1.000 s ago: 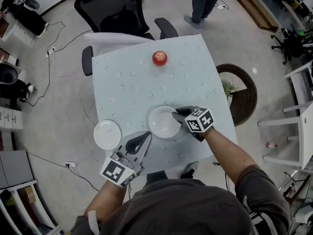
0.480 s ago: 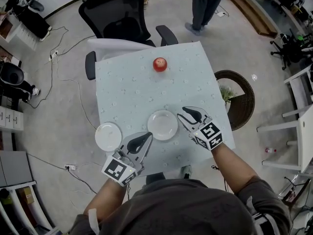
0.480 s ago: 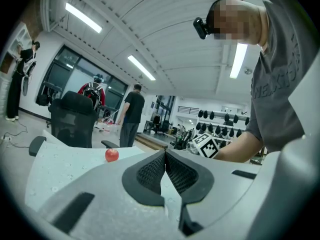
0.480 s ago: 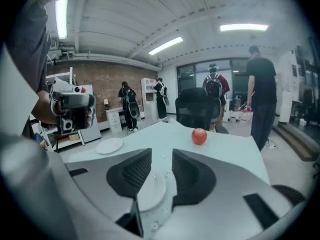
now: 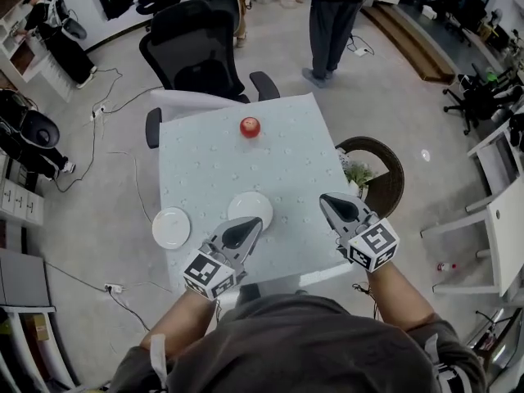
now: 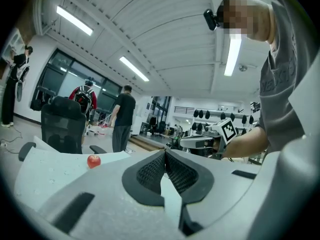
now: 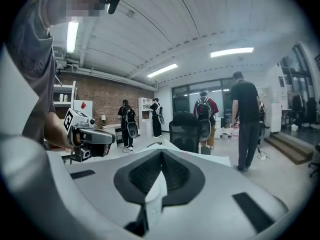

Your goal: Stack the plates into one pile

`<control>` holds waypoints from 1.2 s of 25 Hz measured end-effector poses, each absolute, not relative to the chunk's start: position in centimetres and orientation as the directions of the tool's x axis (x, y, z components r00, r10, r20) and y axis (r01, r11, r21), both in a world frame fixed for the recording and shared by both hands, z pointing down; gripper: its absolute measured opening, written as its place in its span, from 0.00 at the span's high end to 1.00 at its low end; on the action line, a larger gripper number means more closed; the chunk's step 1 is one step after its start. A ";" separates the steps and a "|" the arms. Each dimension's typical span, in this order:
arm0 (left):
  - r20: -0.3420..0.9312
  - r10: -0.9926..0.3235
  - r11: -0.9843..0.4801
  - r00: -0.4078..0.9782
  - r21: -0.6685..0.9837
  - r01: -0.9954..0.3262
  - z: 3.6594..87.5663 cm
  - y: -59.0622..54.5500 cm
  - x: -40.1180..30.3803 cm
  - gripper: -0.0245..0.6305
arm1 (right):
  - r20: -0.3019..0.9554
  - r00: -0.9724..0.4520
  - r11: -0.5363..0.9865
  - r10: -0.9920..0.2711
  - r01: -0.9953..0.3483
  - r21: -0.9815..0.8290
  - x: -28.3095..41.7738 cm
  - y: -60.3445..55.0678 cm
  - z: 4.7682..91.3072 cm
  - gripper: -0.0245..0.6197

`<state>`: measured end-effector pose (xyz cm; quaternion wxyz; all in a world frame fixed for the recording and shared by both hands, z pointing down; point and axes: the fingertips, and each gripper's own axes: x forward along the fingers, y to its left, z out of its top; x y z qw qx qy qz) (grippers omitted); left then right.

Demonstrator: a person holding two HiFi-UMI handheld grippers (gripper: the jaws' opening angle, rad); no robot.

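Two white plates lie apart on the pale blue table [image 5: 286,162]. One plate [image 5: 250,210] sits near the middle front, the other plate [image 5: 171,228] at the table's left edge. My left gripper [image 5: 248,227] is shut and empty, raised over the front edge with its tip just in front of the middle plate. My right gripper [image 5: 327,200] is also shut and empty, held up to the right of that plate and clear of it. In the left gripper view the jaws [image 6: 165,152] meet with nothing between them. The right gripper view shows the same [image 7: 161,153].
A red apple [image 5: 250,127] stands toward the table's far side. A black office chair [image 5: 196,56] is behind the table. A wicker basket with a plant [image 5: 372,174] sits at the right. A person [image 5: 332,15] stands beyond. Cables [image 5: 90,137] lie on the floor at left.
My right gripper left the middle plate's right rim, opened, then rose, moved right and shut. The left gripper rose slightly. Both plates stayed put.
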<state>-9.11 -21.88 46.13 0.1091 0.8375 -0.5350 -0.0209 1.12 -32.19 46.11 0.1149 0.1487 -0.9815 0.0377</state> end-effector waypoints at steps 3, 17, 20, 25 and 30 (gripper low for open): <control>0.078 -0.899 -0.410 0.430 0.193 -0.892 45.0 -22.1 -6.1 0.95 | 0.225 -0.924 0.949 -0.307 -0.317 -0.005 4.6 -31.9 44.2 0.97; 0.064 -0.907 -0.404 0.417 0.158 -0.901 41.8 -19.1 3.2 0.94 | 0.187 -0.946 0.964 -0.264 -0.263 0.030 13.7 -27.2 41.4 0.97; 0.069 -0.900 -0.412 0.431 0.186 -0.892 41.9 -18.6 2.6 0.73 | 0.195 -0.946 0.965 -0.260 -0.258 0.037 13.2 -26.3 41.6 0.97; 0.069 -0.904 -0.402 0.423 0.208 -0.892 42.2 -17.3 -1.7 0.66 | 0.201 -0.938 0.959 -0.282 -0.276 0.058 10.9 -25.5 41.4 0.97; 0.105 -0.916 -0.355 0.386 0.230 -0.906 43.5 -15.6 -10.3 0.66 | 0.193 -0.927 0.947 -0.322 -0.319 0.047 5.6 -25.2 41.2 0.97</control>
